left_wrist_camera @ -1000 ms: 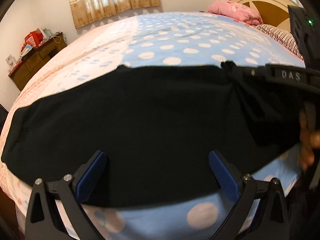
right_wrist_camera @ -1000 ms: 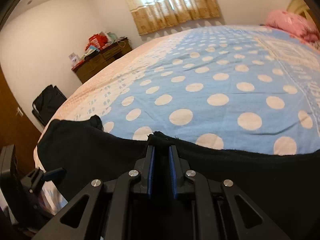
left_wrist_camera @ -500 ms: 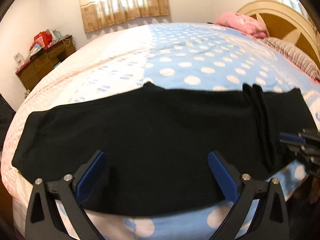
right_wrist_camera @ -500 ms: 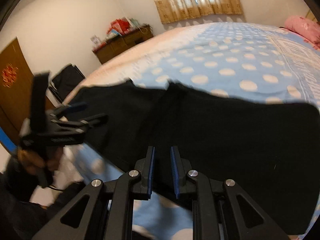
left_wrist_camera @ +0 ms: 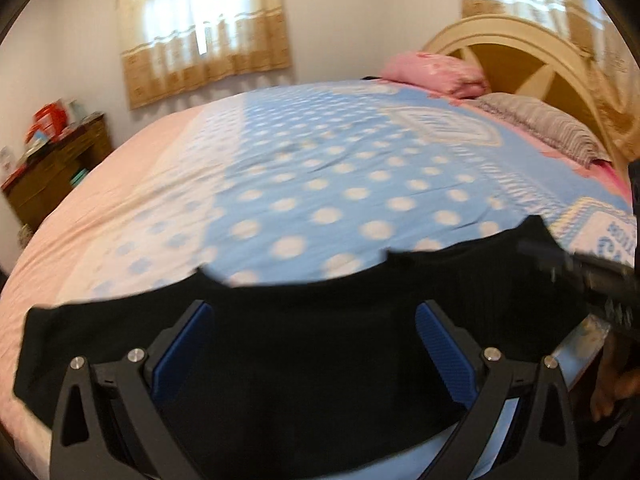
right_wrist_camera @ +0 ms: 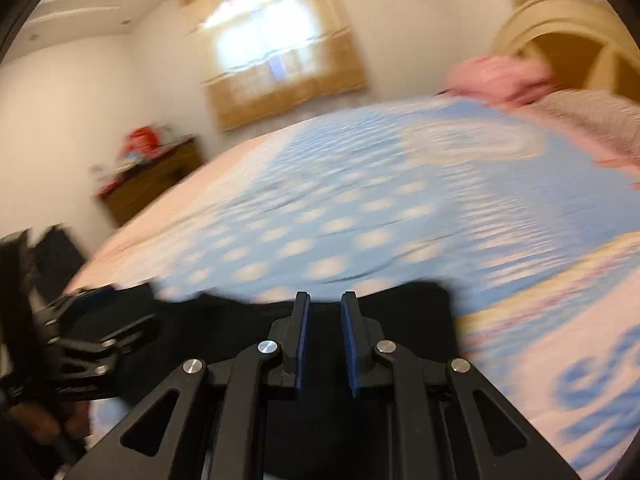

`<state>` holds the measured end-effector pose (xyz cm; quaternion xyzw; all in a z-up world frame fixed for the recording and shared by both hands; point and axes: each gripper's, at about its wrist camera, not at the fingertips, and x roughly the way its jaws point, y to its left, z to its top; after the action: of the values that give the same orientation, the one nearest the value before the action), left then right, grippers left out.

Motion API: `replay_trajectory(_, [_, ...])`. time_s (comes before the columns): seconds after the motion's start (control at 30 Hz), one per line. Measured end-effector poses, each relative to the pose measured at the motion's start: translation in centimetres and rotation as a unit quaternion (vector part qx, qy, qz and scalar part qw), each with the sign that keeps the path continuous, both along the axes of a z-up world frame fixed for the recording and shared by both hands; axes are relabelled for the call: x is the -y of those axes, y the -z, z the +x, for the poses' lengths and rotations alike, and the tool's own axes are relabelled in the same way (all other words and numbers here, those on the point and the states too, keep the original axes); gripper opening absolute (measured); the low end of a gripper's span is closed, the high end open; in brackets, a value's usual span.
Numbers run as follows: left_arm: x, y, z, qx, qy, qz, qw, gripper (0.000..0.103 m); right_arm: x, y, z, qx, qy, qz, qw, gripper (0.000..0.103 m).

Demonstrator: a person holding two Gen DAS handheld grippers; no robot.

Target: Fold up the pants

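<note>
The black pants [left_wrist_camera: 312, 344] lie flat along the near edge of the bed, spread from left to right. My left gripper [left_wrist_camera: 314, 322] is open above their middle, blue pads wide apart, holding nothing. My right gripper [right_wrist_camera: 324, 312] hovers over the right end of the pants [right_wrist_camera: 400, 320]; its pads stand a small gap apart with no cloth between them. The right gripper also shows at the right edge of the left wrist view [left_wrist_camera: 600, 280], and the left gripper at the left edge of the right wrist view [right_wrist_camera: 92, 336]. The right wrist view is blurred.
The bed has a blue polka-dot cover [left_wrist_camera: 340, 184] with a pink strip at left. A pink pillow [left_wrist_camera: 432, 70] and grey striped pillow [left_wrist_camera: 540, 128] lie by the headboard [left_wrist_camera: 520, 56]. A wooden dresser [left_wrist_camera: 52, 172] stands at far left. The bed edge is just below the pants.
The right gripper has let go of the pants, opened slightly and swung right. The pants now lie flat. Both cameras have tilted up and pulled back towards the near edge.
</note>
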<state>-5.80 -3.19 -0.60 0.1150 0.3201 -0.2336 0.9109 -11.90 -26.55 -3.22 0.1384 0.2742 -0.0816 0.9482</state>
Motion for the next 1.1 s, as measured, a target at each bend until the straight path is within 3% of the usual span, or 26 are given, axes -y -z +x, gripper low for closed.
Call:
replay_trajectory(0.07, [2.1,0.5,0.9,0.009,0.001,0.005,0.9999,0.103,2.0,0.6,0.4,-0.017,0.015,-0.001,1.000,0.017])
replay_trajectory(0.17, [3.9,2.0,2.3,-0.010,-0.028,0.018,0.9994,0.103,3.7,3.7,3.0,-0.083,0.003,0.011,0.996,0.017])
replay_trajectory(0.23, [4.3,3.6,3.1,-0.028,-0.060,0.036,0.9971,0.103,4.2,3.9,3.1,-0.057,0.002,0.020,0.998,0.017])
replay_trajectory(0.33, [3.1,4.2,3.7,-0.059,-0.080,-0.005,0.9951,0.103,4.5,4.0,3.7,-0.054,0.009,0.027,0.998,0.017])
replay_trajectory(0.5, [3.2,4.3,3.5,-0.056,-0.078,0.005,0.9953,0.103,4.3,3.5,3.5,-0.065,0.017,0.018,0.998,0.017])
replay_trajectory(0.57, [3.2,4.2,3.3,-0.060,-0.080,0.008,0.9949,0.103,2.9,2.3,2.2,-0.050,0.031,0.020,0.998,0.017])
replay_trajectory(0.67, [3.0,3.7,3.4,-0.069,-0.078,0.008,0.9945,0.103,0.1,0.7,0.1,-0.012,-0.009,-0.002,1.000,0.017])
replay_trajectory(0.77, [2.7,3.1,3.2,-0.063,-0.078,0.008,0.9950,0.103,-3.3,1.2,-0.4,-0.024,-0.039,-0.027,0.999,0.017])
replay_trajectory(0.9, [2.6,3.4,2.9,-0.065,-0.079,0.015,0.9946,0.103,-4.0,4.5,0.3,-0.073,-0.041,0.010,0.996,0.017])
replay_trajectory(1.1, [1.4,3.8,3.0,-0.092,-0.082,0.001,0.9924,0.103,-1.6,5.9,-0.4,-0.034,-0.024,0.123,0.991,0.018])
